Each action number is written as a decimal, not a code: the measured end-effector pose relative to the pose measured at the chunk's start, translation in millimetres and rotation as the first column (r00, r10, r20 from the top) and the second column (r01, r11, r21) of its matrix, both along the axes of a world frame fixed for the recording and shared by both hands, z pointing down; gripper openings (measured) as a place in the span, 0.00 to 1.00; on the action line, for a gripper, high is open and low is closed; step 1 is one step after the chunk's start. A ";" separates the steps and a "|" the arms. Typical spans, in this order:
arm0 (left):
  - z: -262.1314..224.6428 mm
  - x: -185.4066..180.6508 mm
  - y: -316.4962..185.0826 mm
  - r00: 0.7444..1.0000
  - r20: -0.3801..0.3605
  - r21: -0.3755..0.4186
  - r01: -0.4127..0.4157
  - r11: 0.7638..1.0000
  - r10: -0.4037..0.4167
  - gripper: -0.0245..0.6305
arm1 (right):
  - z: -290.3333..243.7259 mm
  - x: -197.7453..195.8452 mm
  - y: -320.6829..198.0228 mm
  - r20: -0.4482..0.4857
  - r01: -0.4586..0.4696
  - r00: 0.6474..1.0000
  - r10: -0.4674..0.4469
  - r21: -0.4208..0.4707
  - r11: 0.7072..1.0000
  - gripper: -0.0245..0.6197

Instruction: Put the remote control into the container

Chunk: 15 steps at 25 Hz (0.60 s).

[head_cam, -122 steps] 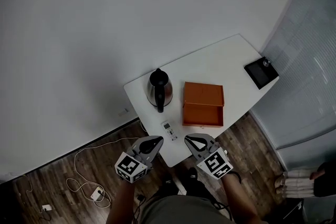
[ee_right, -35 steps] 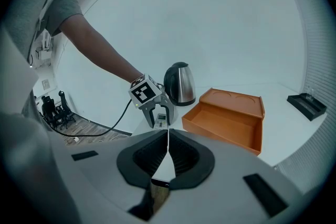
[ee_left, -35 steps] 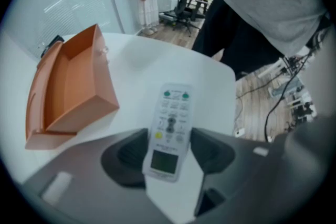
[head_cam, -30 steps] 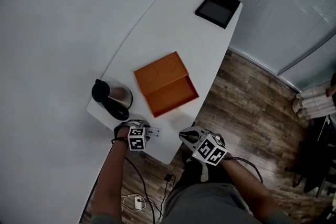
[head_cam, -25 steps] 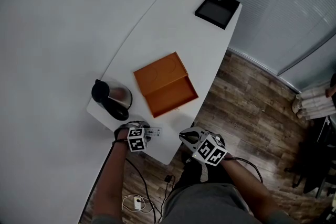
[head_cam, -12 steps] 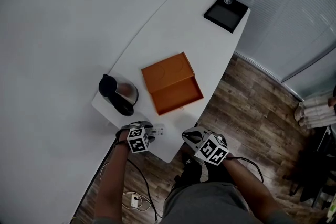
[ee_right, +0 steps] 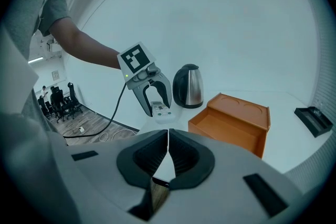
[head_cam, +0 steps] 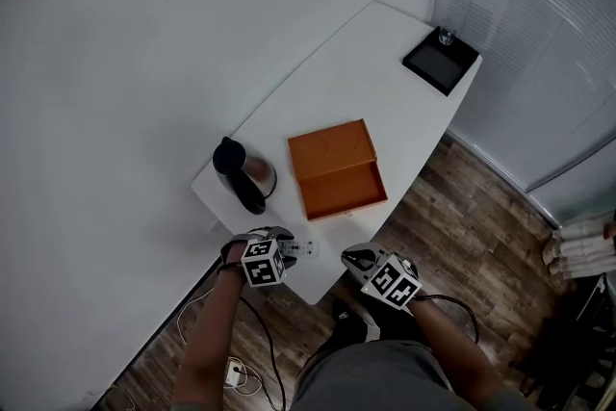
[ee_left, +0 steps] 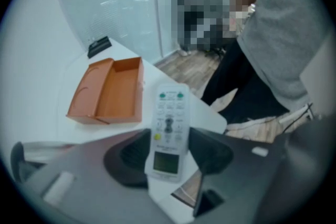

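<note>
Beside the kettle (head_cam: 245, 178), the left gripper (ee_left: 169, 150) has its fingers clamped on the remote control (ee_left: 169, 128), which looks to hang just off the surface (head_cam: 385, 53) (hard to be sure from above). Carrying is the step in hand; next it should travel over the open orange container (head_cam: 339, 190) and lower in. The right gripper (ee_right: 167, 157), fingers together, holds nothing

grey shirt (head_cam: 377, 382), black-and-white marker cubes (head_cam: 261, 265) (head_cam: 390, 283) on grey hand-held grippers (head_cam: 292, 248) (head_cam: 348, 257).
</note>
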<state>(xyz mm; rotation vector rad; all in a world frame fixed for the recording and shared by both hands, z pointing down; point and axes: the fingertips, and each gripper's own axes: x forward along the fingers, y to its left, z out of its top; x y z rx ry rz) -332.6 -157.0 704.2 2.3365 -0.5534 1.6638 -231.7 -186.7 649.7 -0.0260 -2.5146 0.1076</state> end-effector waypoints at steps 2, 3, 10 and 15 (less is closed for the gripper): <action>-14.8 4.1 -9.0 0.999 -0.013 0.040 0.030 0.999 -0.030 0.38 | -4.2 -3.3 -1.6 0.019 0.002 1.000 -0.002 -0.001 1.000 0.06; -21.3 6.3 -13.1 0.999 -0.018 0.060 0.045 0.997 -0.044 0.38 | -6.1 -3.9 -2.0 0.028 0.001 1.000 -0.001 -0.002 1.000 0.06; -65.1 15.1 -33.6 0.983 -0.113 0.144 0.158 0.977 -0.143 0.38 | -23.2 4.6 -12.6 0.053 -0.025 0.998 0.025 0.007 1.000 0.06; -94.5 26.6 -33.0 0.966 -0.189 0.208 0.215 0.954 -0.177 0.38 | -42.9 22.9 -26.9 0.070 -0.040 0.997 0.036 0.048 0.998 0.06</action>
